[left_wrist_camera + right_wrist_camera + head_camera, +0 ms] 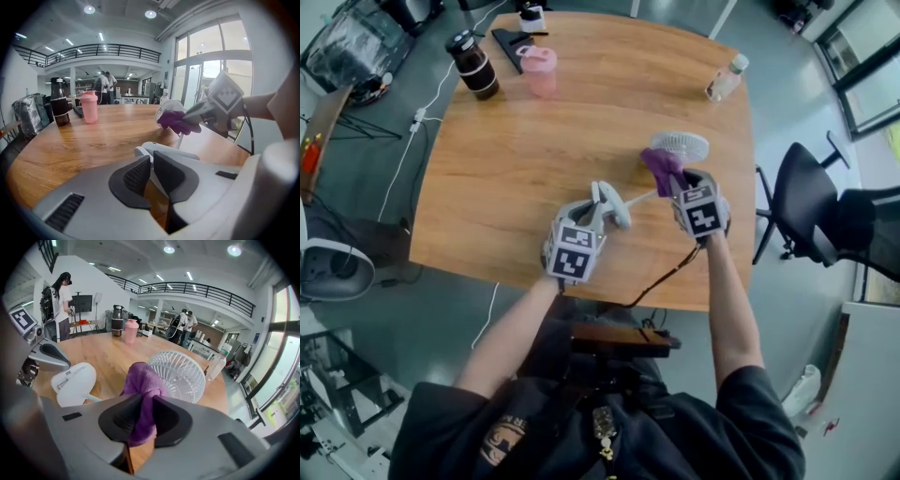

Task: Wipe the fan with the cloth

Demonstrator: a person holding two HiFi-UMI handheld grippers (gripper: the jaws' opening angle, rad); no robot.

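A small white fan lies on its side on the wooden table (506,159). Its grille head (682,144) (180,373) points to the far right and its round base (617,208) (74,383) (168,149) lies nearer me. My left gripper (602,199) (151,161) is shut on the near rim of the base, with only a narrow slit between its pads. In my right gripper (675,183) (147,411) a purple cloth (663,167) (143,380) (174,121) is clamped, and its bunched end sits against the near left side of the grille.
At the table's far side stand a pink shaker cup (539,68), a dark bottle (474,66) and a clear water bottle (725,79). A black office chair (806,202) is off the right edge. A cable hangs over the near edge. People stand in the background.
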